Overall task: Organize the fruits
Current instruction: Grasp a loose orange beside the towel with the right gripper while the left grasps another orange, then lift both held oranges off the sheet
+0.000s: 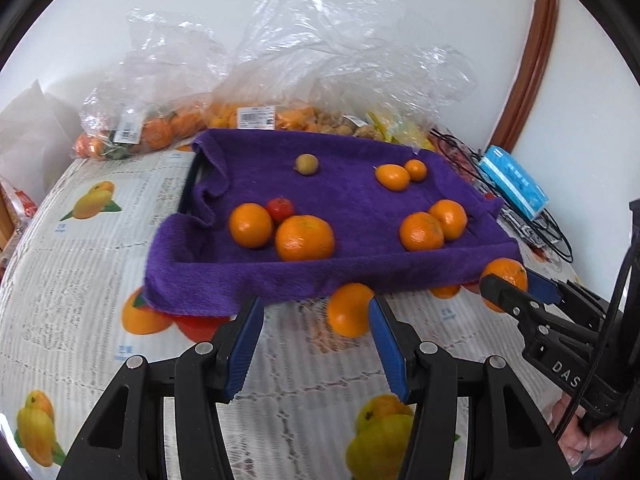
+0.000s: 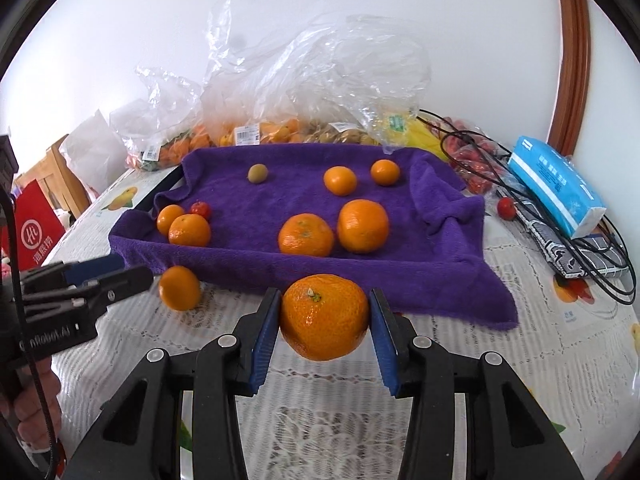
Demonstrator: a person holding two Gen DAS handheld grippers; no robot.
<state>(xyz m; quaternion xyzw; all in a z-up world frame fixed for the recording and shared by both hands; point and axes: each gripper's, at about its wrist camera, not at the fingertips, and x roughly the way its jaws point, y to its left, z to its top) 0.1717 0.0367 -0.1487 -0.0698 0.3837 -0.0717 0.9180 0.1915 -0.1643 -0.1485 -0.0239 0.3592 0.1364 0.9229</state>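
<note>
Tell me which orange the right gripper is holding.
The large stemmed orange between the right gripper fingers, off the purple towel. The smaller loose orange sits by the left gripper.

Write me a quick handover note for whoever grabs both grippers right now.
Right gripper: shut on a large orange, just in front of the purple towel.
Left gripper: open, empty, beside a loose orange at the towel's front edge.
On the towel: six oranges in pairs, a small red fruit, a small green-brown fruit.
Done: most fruit sits on the towel.
Left: probably place the held orange, then pick up the loose one. Bagged fruit behind is untouched.
</note>
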